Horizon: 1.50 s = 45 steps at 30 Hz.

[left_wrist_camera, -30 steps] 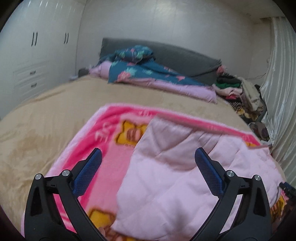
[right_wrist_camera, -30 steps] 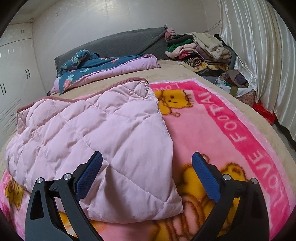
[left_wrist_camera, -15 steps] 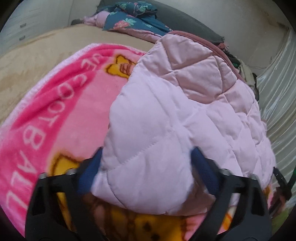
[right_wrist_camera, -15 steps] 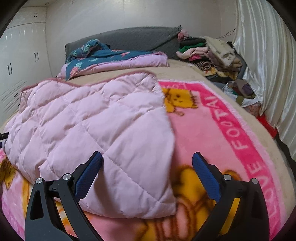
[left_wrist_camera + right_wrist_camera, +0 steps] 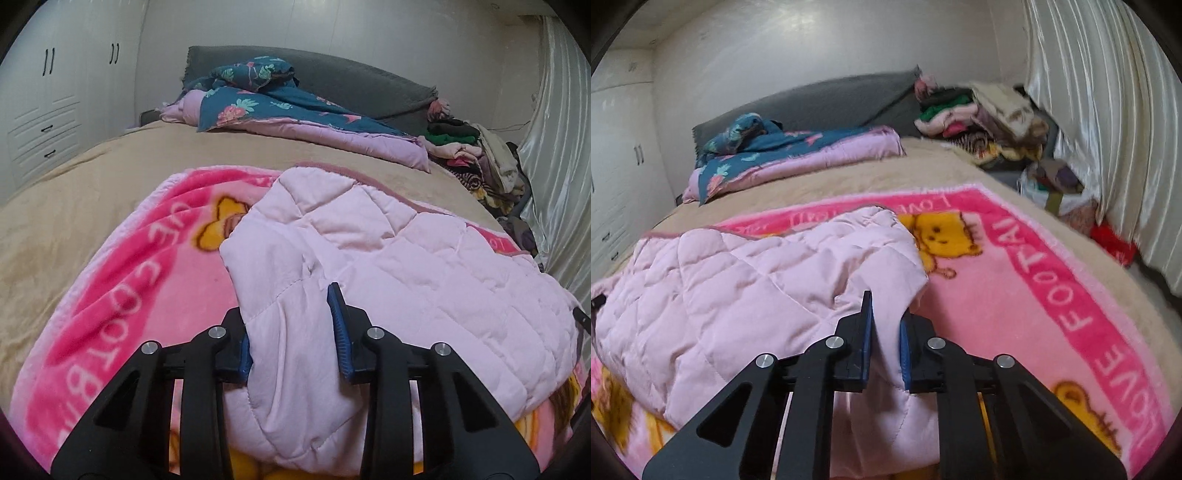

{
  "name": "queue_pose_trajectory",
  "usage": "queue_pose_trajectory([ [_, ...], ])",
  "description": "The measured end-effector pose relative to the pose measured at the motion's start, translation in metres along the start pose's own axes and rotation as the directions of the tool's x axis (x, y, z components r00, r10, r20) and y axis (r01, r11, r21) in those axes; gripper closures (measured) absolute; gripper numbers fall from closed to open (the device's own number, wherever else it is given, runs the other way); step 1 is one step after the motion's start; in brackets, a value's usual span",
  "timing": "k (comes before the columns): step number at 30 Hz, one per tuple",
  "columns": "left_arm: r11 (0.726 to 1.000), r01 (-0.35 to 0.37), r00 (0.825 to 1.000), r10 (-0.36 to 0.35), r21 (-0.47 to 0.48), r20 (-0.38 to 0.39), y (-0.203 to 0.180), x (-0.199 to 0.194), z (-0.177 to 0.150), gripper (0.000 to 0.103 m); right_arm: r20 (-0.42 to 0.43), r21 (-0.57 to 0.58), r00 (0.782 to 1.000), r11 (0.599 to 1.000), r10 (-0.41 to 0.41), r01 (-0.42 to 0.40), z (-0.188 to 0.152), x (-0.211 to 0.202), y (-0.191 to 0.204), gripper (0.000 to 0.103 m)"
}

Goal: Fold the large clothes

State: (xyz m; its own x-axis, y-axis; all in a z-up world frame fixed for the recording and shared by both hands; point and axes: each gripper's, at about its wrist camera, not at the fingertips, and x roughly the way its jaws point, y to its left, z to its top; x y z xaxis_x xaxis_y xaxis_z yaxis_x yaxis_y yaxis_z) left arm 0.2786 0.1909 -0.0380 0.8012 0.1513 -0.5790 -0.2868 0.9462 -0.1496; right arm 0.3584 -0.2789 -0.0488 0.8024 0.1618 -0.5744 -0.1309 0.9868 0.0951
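A pale pink quilted jacket (image 5: pixel 399 258) lies on a bright pink cartoon blanket (image 5: pixel 122 280) spread over the bed. My left gripper (image 5: pixel 291 332) is shut on the jacket's near left edge, with a thick fold of fabric bunched between the blue pads. In the right wrist view the same jacket (image 5: pixel 746 273) fills the left half over the blanket (image 5: pixel 1027 295). My right gripper (image 5: pixel 885 339) is shut on the jacket's near right edge, fabric pinched between its pads.
The beige bedspread (image 5: pixel 110 177) extends to the far side. A teal floral quilt (image 5: pixel 266 107) lies against the grey headboard (image 5: pixel 351 85). A pile of clothes (image 5: pixel 982 114) sits at the far right by the curtain (image 5: pixel 1108 129). White wardrobes (image 5: pixel 48 99) stand left.
Both grippers were open above the jacket. They have come down onto its near edge and closed on the fabric, the left one after pushing in close.
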Motion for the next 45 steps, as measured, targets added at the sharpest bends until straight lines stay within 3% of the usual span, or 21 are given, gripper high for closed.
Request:
queue_pose_trajectory([
  [3,1.000,-0.016,1.000,0.017,0.019,-0.024,-0.002,0.015,0.000,0.077,-0.010,-0.055,0.999,0.998,-0.043,0.042,-0.001,0.011,0.009,0.092],
  [16,1.000,-0.007,0.997,0.009,0.030,-0.083,-0.001,0.043,0.005,0.074,-0.077,-0.100,0.988,0.987,-0.137,0.129,-0.010,0.059,0.021,0.091],
  [22,1.000,-0.004,0.995,0.006,0.018,-0.102,0.002,0.044,0.001,0.073,-0.081,-0.069,0.986,0.987,-0.149,0.143,-0.016,0.058,0.020,0.082],
  [23,1.000,-0.007,0.995,0.009,0.018,-0.103,0.002,0.044,0.002,0.072,-0.081,-0.066,0.985,0.987,-0.154,0.149,-0.016,0.055,0.020,0.079],
  [25,1.000,-0.015,0.994,0.016,0.016,-0.107,0.002,0.042,0.002,0.071,-0.079,-0.050,0.983,0.986,-0.165,0.161,-0.015,0.047,0.018,0.060],
  [26,1.000,-0.018,0.994,0.020,0.015,-0.109,0.002,0.042,0.002,0.069,-0.074,-0.028,0.983,0.985,-0.170,0.168,-0.015,0.042,0.016,0.038],
  [27,1.000,-0.022,0.994,0.024,0.015,-0.109,0.002,0.041,0.002,0.069,-0.068,-0.007,0.984,0.986,-0.168,0.167,-0.015,0.037,0.013,0.025],
  [30,0.999,-0.032,0.994,0.033,0.011,-0.108,0.003,0.035,0.002,0.065,-0.048,0.067,0.994,0.993,-0.097,0.100,-0.016,0.016,0.002,0.010],
  [32,0.999,-0.043,0.994,0.044,0.009,-0.105,0.004,0.031,0.002,0.053,-0.046,0.078,0.996,0.994,-0.076,0.079,-0.019,0.004,0.000,0.008],
  [40,0.998,-0.062,0.996,0.064,0.023,-0.070,0.002,-0.002,0.001,0.026,-0.037,0.130,0.999,0.991,-0.001,0.006,-0.037,-0.031,-0.001,0.005],
  [45,0.999,-0.047,0.997,0.047,-0.002,-0.056,0.004,-0.023,-0.003,0.014,-0.036,0.148,0.999,0.989,0.019,-0.013,-0.045,-0.043,0.002,0.005],
])
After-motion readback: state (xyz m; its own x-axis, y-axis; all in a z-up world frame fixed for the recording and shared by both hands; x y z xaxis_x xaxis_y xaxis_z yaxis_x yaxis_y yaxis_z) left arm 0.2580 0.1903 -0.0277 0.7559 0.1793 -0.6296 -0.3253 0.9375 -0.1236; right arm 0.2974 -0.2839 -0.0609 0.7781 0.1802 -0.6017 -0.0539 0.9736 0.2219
